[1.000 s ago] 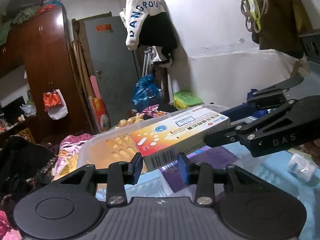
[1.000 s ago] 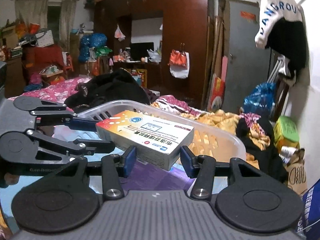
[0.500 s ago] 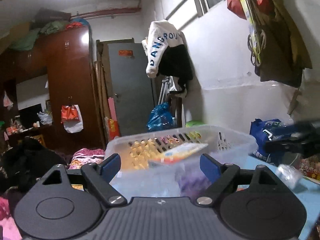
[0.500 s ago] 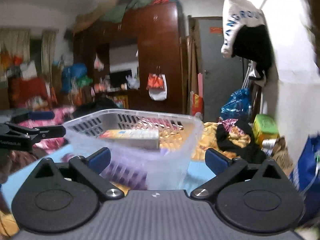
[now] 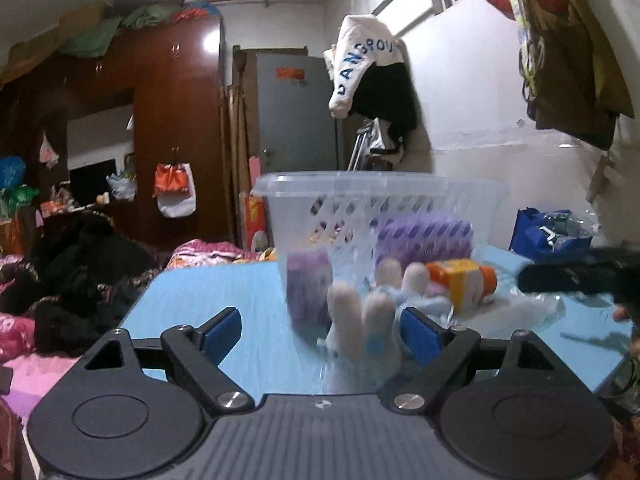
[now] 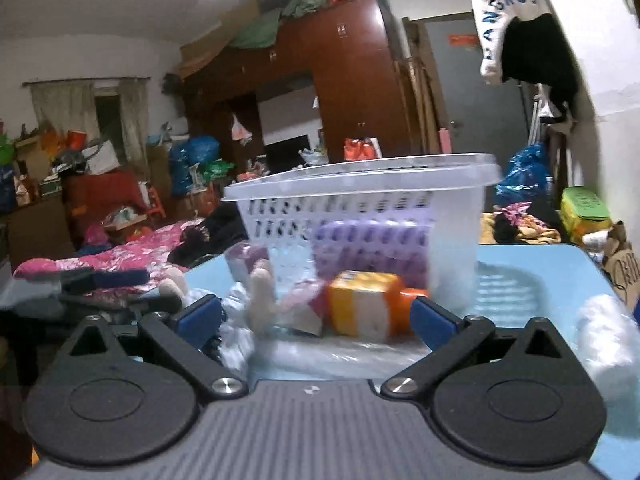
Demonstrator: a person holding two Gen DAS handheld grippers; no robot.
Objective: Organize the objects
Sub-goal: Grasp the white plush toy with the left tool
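Note:
A clear plastic basket [image 5: 384,196] stands on the blue table [image 5: 224,292], with a purple pack [image 5: 424,236] inside; it also shows in the right wrist view [image 6: 360,184]. In front of it lie a white and blue plush toy [image 5: 364,332] and an orange bottle [image 5: 460,284]. My left gripper [image 5: 320,328] is open and empty, low over the table, with the plush toy between its fingers. My right gripper [image 6: 316,316] is open and empty, with the orange bottle [image 6: 364,308] and the plush toy [image 6: 260,296] just ahead. The medicine box is hidden.
Crumpled clear plastic wrap [image 6: 608,344] lies at the table's right. A blue bag [image 5: 548,232] sits by the wall. The other gripper shows blurred at the right in the left wrist view [image 5: 580,276]. Clothes on a bed [image 5: 60,272] lie left of the table.
Both grippers held the medicine box over the basket, then opened and let it go into the basket. Both have pulled back and dropped low to table level.

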